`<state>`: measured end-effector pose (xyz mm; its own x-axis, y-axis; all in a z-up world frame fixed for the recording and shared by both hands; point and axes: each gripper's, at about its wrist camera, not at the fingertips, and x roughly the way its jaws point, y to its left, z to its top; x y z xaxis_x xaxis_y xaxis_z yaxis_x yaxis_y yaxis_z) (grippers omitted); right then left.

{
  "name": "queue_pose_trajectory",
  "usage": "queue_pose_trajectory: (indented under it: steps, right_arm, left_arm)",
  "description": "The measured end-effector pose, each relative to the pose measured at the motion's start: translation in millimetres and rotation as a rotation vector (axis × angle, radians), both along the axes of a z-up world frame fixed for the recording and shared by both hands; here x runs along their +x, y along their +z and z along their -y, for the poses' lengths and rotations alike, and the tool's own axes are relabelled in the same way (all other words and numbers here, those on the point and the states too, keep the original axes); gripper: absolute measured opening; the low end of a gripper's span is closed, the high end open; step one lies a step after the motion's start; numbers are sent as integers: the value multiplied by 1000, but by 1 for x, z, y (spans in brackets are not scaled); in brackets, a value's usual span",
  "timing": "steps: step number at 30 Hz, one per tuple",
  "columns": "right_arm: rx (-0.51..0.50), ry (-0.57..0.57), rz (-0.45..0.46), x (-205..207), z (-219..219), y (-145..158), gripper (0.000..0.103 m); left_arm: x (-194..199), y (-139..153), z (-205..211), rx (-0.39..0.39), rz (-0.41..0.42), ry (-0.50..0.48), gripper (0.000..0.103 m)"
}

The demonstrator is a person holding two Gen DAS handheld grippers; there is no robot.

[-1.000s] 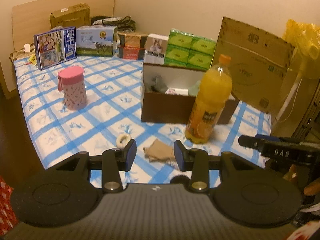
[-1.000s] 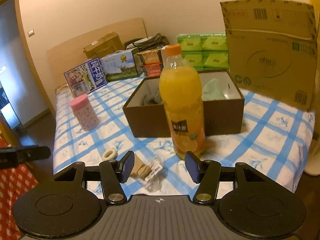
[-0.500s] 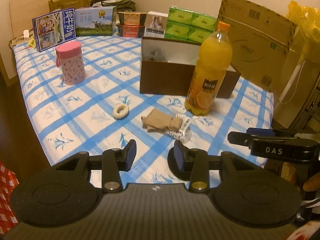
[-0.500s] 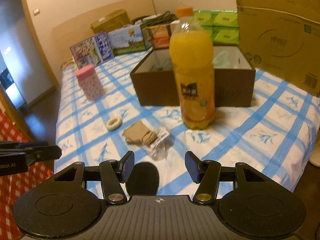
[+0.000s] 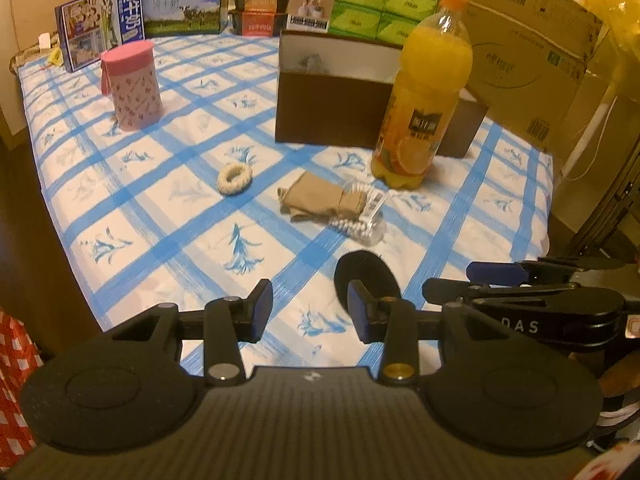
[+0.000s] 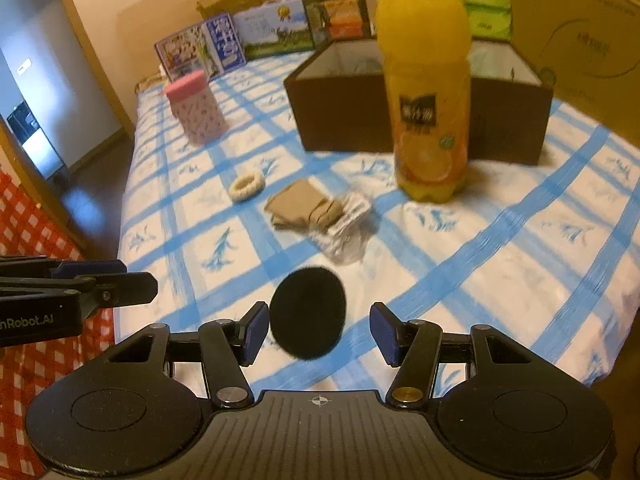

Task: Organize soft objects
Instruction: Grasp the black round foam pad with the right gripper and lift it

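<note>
While both grippers are being held spread and empty, the black pad (image 6: 307,312) is lying at the near edge, framed by the right gripper (image 6: 318,332). A first pickup is seemingly being prepared; next, pinching and carrying to the far brown box (image 6: 420,120) is being called for

Left gripper (image 5: 310,312): matte black body, ribbed centre panel with small white emblem, two round raised discs flanking it. Black finger arms, blue pads (image 5: 264,304); silver pivot screw on one side, brass on other. Right gripper (image 6: 318,334): same build, crosshair mark on ribbed panel. Seen from left wrist camera, its side bears white letters "DAS"; left gripper's side reads "nRobot.AI".
</note>
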<state>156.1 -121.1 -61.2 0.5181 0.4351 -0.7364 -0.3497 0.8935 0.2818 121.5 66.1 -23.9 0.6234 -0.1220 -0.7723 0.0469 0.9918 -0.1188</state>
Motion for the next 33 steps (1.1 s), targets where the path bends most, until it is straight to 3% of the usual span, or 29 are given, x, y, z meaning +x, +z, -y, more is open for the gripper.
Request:
queue_pose_trajectory:
  steps: [6, 27, 33]
  right_arm:
    - [-15, 36, -40, 4, -11, -16, 71]
    - [-133, 78, -71, 44, -56, -68, 79]
    - [-176, 72, -44, 51, -64, -74, 79]
  left_arm:
    - [3, -15, -5, -2, -43, 16, 37]
    - [30, -59, -25, 14, -140, 77, 37]
    - [35, -67, -30, 10, -155, 88, 37]
